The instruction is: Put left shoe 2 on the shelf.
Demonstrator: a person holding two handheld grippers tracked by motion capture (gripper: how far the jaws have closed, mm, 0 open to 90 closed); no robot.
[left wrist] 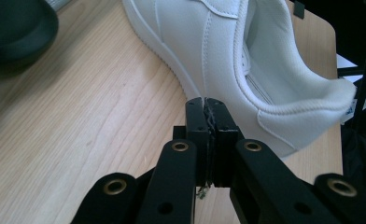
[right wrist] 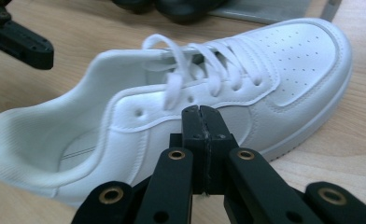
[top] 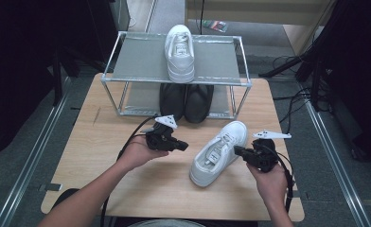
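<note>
1. On the wooden table (top: 127, 179), toward its right front, a white sneaker (top: 219, 152) is lying with its toe pointing away from me and to the right.
2. Just left of its heel, I am holding my left gripper (top: 182, 145), jaws pressed together on nothing.
3. Beside the shoe's right flank, my right gripper (top: 238, 151) is sitting closed and empty too.
4. Behind, a metal rack (top: 127, 61) is carrying a second white sneaker (top: 180, 52) on top and two black shoes (top: 186, 100) below.

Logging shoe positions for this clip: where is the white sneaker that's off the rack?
In the high view, the white sneaker lies on the table, right of centre, between both grippers, before the rack.
</note>
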